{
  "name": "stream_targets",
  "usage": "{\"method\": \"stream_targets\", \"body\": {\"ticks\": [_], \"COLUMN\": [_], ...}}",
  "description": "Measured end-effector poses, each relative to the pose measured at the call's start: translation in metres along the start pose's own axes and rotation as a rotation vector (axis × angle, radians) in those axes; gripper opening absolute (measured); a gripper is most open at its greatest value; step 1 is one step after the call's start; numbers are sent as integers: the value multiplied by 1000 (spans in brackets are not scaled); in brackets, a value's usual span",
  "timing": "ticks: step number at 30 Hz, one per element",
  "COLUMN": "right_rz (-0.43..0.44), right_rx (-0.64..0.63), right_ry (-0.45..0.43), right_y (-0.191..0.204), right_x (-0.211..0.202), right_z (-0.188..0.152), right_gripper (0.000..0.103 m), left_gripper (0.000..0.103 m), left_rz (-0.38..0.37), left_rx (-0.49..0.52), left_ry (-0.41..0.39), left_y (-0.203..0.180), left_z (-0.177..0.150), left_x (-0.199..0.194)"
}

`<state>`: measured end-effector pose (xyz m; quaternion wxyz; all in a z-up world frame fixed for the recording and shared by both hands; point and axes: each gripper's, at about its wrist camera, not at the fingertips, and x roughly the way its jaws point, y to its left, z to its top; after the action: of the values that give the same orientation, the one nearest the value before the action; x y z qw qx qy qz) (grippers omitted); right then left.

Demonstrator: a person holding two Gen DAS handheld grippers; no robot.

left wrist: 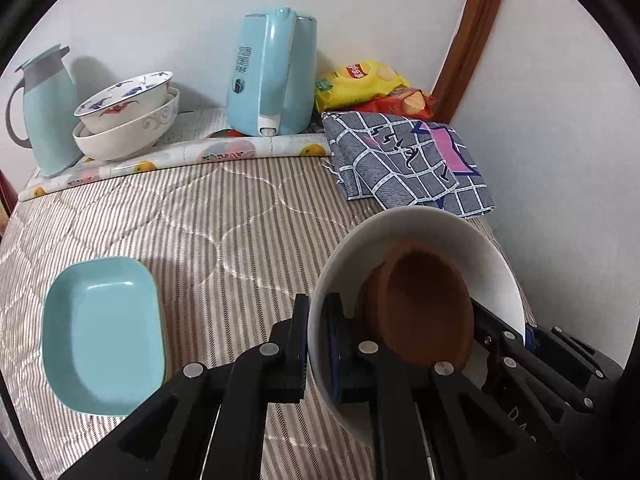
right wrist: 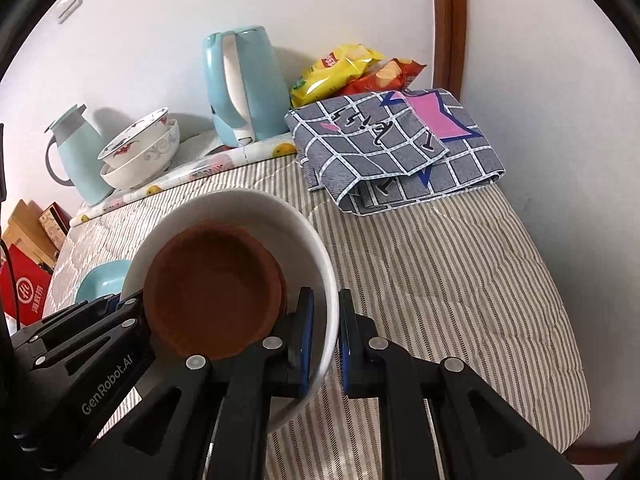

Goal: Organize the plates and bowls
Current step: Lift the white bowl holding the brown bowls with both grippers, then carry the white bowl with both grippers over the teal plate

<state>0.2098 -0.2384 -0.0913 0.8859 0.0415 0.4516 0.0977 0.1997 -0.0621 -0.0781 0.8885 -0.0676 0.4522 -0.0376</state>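
Left wrist view
Left gripper (left wrist: 316, 344): clamped on the near-left rim of the white bowl (left wrist: 460, 236), low centre of frame.
Brown bowl (left wrist: 424, 304): nested inside the white bowl, tilted.
Right gripper (left wrist: 524, 332): seen at lower right, clamped on the opposite rim.
Teal dish (left wrist: 104, 336): laid on the striped mattress (left wrist: 240, 216), lower left.
Stacked bowls (left wrist: 128, 120): upper left, beside a teal jug (left wrist: 48, 116).
Kettle (left wrist: 272, 76): top centre.

Right wrist view
Right gripper (right wrist: 324, 340): clamped on the white bowl (right wrist: 256, 208) rim, lower centre.
Brown bowl (right wrist: 212, 292): held within the white bowl.
Left gripper (right wrist: 120, 304): clamped on the far-left rim.
Folded checked cloth (right wrist: 392, 148): upper right.
Snack bags (right wrist: 344, 68): behind the cloth.
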Motion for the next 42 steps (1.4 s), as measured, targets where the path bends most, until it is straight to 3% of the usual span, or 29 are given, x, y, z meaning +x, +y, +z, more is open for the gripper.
{"method": "stream_targets", "body": {"ticks": [42], "right_rz": [93], "right_rx": [-95], "right_ry": [-46], "right_y": [99], "right_x": [-24], "right_z": [-11], "right_gripper": [11], "left_gripper": [9], "left_rz": [84], "left_rx": [-88], "left_ry": [-76], "left_y": [87], "left_z": [-13], "left_x": [-60]}}
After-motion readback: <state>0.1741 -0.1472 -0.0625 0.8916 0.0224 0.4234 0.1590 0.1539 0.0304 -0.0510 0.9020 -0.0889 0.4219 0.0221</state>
